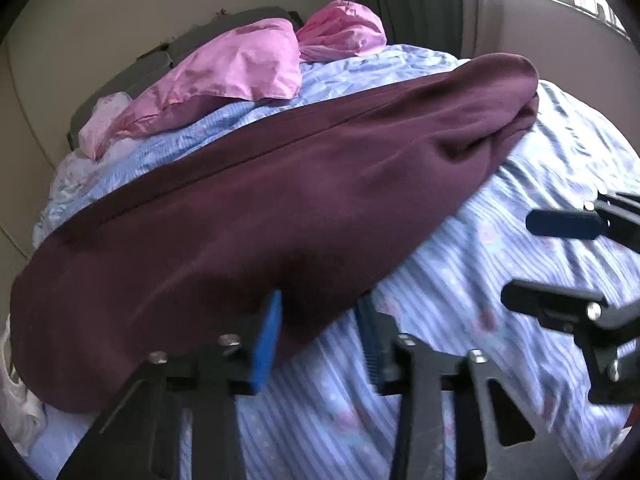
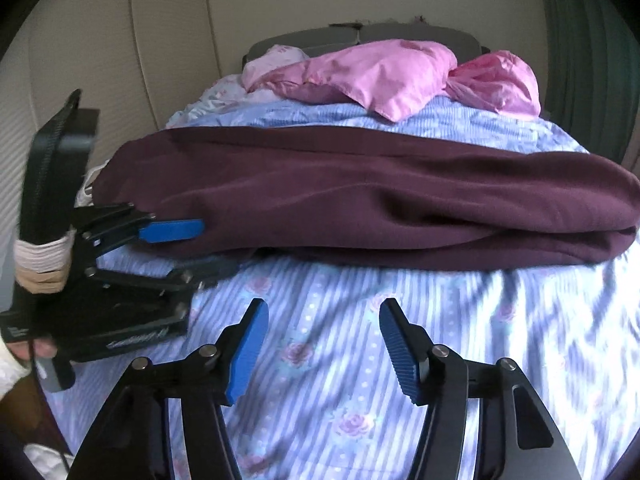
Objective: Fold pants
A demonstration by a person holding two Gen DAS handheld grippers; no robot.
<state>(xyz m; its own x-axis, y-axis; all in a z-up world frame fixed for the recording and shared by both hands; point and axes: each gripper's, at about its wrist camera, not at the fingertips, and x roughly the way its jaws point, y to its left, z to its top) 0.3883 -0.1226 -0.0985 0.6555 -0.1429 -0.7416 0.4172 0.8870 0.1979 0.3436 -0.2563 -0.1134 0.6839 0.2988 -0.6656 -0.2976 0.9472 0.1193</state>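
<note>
Landmark: the maroon pants (image 2: 360, 204) lie as one long folded band across the striped blue bedsheet (image 2: 340, 360).
Pants, lie: the thick folded end (image 2: 592, 236) sits at the pants' right in the right wrist view; the other end lies on the left, beside the left gripper.
Left gripper (image 2: 200, 246): at the near edge of the pants, by their left end. One blue pad (image 2: 172, 230) lies on top of the cloth and the lower finger at the cloth's edge on the sheet. The jaws are partly closed around that edge; whether the pads already press it cannot be told.
Why there: judged as taking a hold to lift that end for the next fold.
Right gripper (image 2: 320, 344): short of the pants, over bare sheet, jaws half open with nothing between them.
Why there: likely lining up for the near edge further right.
Beyond the pants: pink bedding (image 2: 392, 76) is heaped at the headboard, well apart.
Task stage: apparently folded lengthwise; crosswise fold not yet done.
</note>
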